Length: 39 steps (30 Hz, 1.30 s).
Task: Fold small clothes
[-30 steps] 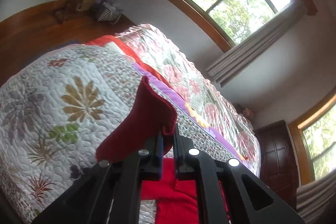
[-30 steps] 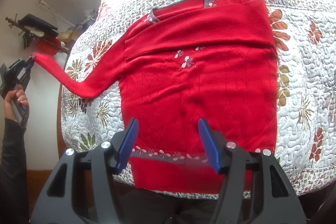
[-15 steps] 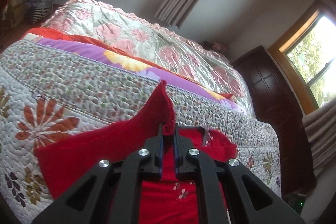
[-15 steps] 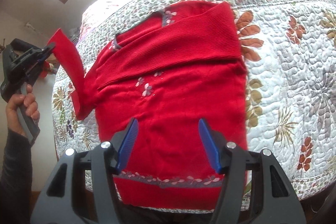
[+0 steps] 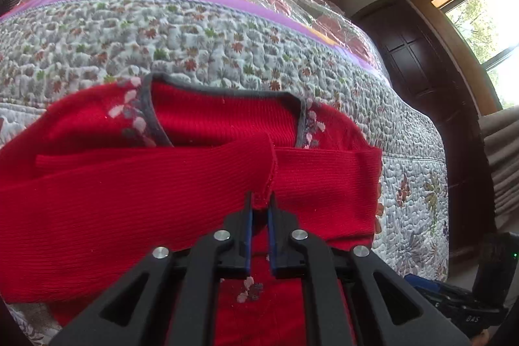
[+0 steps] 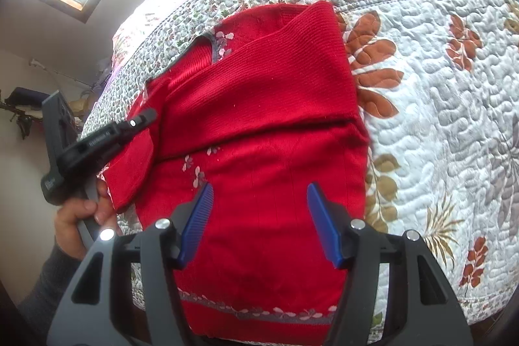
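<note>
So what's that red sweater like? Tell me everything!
The red sweater looks knitted, with a grey-trimmed neckline, little pale flowers and a flowered grey band at the hem. It lies flat on the quilt. One sleeve is folded across the chest. The left tool pinches the other sleeve's cuff above it.

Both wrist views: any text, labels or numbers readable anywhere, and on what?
"DAS": on dark gear at the lower right of the left wrist view, partly cut off.
White lettering on the left gripper's black body: too blurred to read.
Pale mark near its handle: unreadable.
Red sweater: no text.
</note>
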Tool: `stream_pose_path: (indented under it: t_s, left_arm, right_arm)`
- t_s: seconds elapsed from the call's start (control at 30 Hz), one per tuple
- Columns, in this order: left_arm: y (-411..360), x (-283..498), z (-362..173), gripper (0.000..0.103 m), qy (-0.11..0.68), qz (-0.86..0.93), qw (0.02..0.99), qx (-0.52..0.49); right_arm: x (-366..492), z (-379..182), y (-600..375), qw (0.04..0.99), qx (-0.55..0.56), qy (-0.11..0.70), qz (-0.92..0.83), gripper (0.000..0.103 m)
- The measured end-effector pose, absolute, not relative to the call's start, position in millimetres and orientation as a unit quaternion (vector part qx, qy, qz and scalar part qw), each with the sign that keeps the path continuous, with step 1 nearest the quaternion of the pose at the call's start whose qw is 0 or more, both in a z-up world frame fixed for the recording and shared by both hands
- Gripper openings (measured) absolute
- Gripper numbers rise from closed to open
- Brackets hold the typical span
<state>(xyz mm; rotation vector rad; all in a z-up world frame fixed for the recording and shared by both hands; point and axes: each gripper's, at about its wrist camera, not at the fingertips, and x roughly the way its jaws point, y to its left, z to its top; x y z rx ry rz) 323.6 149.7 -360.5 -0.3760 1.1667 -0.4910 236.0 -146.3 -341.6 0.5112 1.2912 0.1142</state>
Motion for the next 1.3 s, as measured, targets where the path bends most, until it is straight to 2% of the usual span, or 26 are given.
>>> stream_pose_path:
  t_s: [0.17,0.2,0.23,0.3,0.33,0.43,0.57,0.63,0.7,0.8,1.03,1.23,1.3]
  left_arm:
    - [143,324,-376,0.010,0.562,-0.228,0.775,-0.178]
    - [140,323,-378,0.016,0.562,-0.230,0.774,-0.182]
    - [141,321,-379,0.032,0.562,-0.233,0.771,-0.187]
    - [143,317,-380,0.052,0.559,-0.235,0.770,-0.197]
    - [145,315,-379,0.057,0.558,-0.237,0.769,-0.202]
    - [155,305,-374,0.061,0.564,-0.233,0.762,-0.215]
    - [173,287,-356,0.070,0.574,-0.196,0.766,-0.211]
    - [182,278,-343,0.081,0.575,-0.184,0.770,-0.207]
    - [191,273,-333,0.086,0.581,-0.166,0.772,-0.199]
    - [204,269,-322,0.091,0.592,-0.140,0.772,-0.182]
    - [236,268,-306,0.093,0.588,-0.109,0.779,-0.188]
    - [259,268,-299,0.093,0.574,-0.096,0.790,-0.195]
    - [265,270,-299,0.093,0.571,-0.091,0.791,-0.200]
  right_arm:
    - [262,-348,-145,0.761,0.246,0.596,0.072,0.064]
    - [267,-349,-144,0.760,0.248,0.596,0.077,0.065]
    - [274,-351,-143,0.757,0.251,0.597,0.084,0.066]
    - [286,-355,-141,0.747,0.269,0.598,0.104,0.070]
    - [292,-358,-140,0.739,0.284,0.599,0.120,0.070]
    - [313,-364,-127,0.725,0.299,0.598,0.164,0.070]
    - [342,-374,-93,0.711,0.268,0.613,0.216,0.064]
    - [356,-378,-72,0.714,0.231,0.620,0.229,0.064]
    - [370,-383,-55,0.715,0.202,0.625,0.238,0.064]
    - [387,-390,-44,0.718,0.189,0.626,0.241,0.065]
    - [408,-420,-28,0.705,0.187,0.642,0.237,0.070]
    - [414,-431,-12,0.689,0.189,0.652,0.253,0.070]
    - [415,-433,-7,0.686,0.192,0.654,0.255,0.066]
